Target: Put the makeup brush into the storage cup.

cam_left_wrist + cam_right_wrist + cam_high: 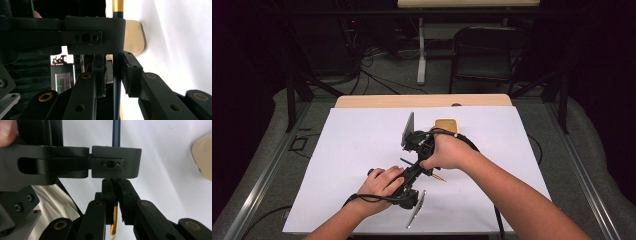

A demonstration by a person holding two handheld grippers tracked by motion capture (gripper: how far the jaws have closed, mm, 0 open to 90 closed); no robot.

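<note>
item: slender dark blue pen with gold ends (438, 178), held over the white paper-covered tabletop (352, 150), spanning both claws, its gold tip poking out just beyond the right claw.

left claw (113, 72): jaws closed onto the dark shaft, which rises straight between them.

right claw (115, 195): jaws pinched tight on the same pen, gold section below the jaws, dark shaft running on past them towards the left claw.

long axis: along the line from one claw to the other, low over the tabletop; gold tip points away from the left claw.

beyond the claws: tan rounded-square dish (445, 124).

handling note, as judgement: probably pulling the pen apart; keep both grips square and pull straight along the shaft, no bending.
</note>
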